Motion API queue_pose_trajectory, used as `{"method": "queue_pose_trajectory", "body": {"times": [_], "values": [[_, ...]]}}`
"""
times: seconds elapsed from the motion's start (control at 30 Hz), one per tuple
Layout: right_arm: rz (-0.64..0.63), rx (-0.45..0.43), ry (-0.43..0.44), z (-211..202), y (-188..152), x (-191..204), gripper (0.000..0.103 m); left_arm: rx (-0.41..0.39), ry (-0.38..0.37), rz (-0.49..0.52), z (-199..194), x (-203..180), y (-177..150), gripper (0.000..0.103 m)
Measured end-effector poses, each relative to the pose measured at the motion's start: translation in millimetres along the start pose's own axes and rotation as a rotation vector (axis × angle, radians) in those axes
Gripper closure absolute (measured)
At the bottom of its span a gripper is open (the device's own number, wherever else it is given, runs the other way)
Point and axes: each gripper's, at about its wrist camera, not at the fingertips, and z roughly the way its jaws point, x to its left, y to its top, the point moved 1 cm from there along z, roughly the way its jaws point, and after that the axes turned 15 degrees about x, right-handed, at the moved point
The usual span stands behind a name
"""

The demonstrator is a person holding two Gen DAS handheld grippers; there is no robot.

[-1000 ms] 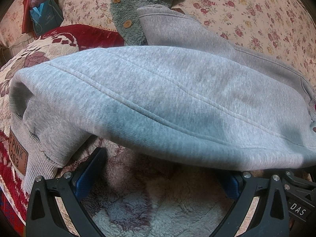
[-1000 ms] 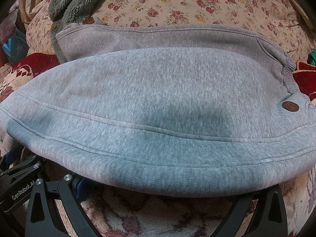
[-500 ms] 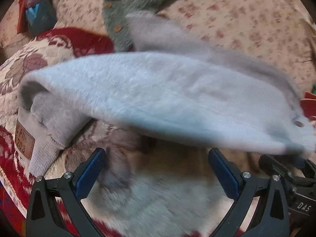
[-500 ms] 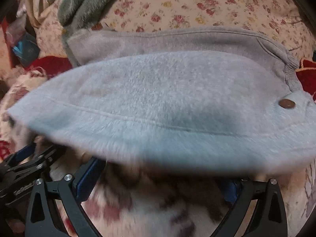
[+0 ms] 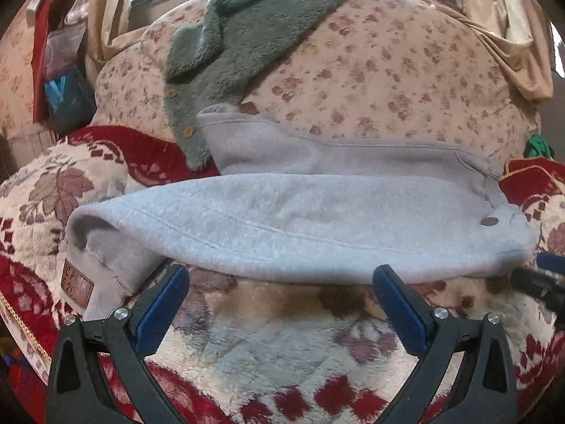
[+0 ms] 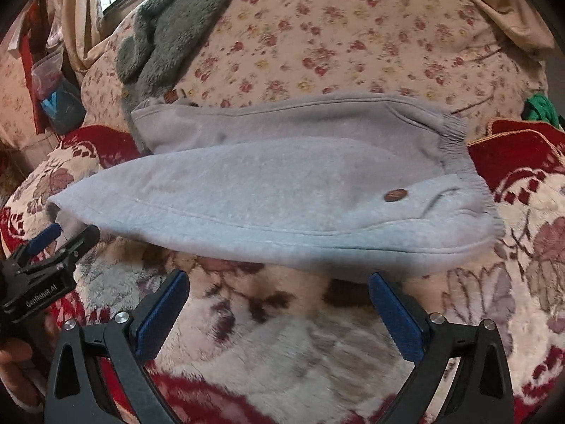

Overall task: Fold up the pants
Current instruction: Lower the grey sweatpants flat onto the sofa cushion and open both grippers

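Grey fleece pants (image 5: 317,226) (image 6: 282,190) lie folded lengthwise on a red and cream plush blanket, one leg stacked on the other. The elastic waistband (image 6: 459,162) is at the right, the ribbed cuffs with a brown patch (image 5: 76,284) at the left. My left gripper (image 5: 280,293) stands open just in front of the near fold, touching nothing. Just short of the pants' near edge, my right gripper (image 6: 279,298) is open too, and empty. The left gripper (image 6: 53,243) shows at the left edge of the right wrist view, by the cuffs.
A grey-green fleece jacket (image 5: 254,39) lies behind the pants on a floral cushion (image 5: 388,81). The blanket (image 5: 282,353) spreads in front. A blue bag (image 5: 67,95) and red items stand far left. A green thing (image 6: 540,106) sits at the right. A window is behind.
Both grippers have pulled back and up from the pants' near edge, so the pants look smaller and farther. Their blue pads, earlier tucked under the fold, now stand free.
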Motion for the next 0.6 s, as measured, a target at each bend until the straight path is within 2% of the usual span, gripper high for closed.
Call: {"method": "queue_pose_trajectory", "body": {"times": [0.13, 0.3, 0.6], "values": [[0.03, -0.012, -0.002, -9.9, -1.2, -7.1, 0.0, -0.007, -0.016, 0.005, -3.5, -5.9, -1.6, 0.0], [0.027, 0.0, -0.008, -11.8, -2.8, -5.1, 0.0, -0.014, -0.001, 0.017, -2.6, -8.4, -0.1, 0.0], [0.028, 0.019, -0.016, -8.5, -6.4, -4.8, 0.0, 0.011, -0.006, -0.026, -0.9, 0.0, 1.6, 0.0]]}}
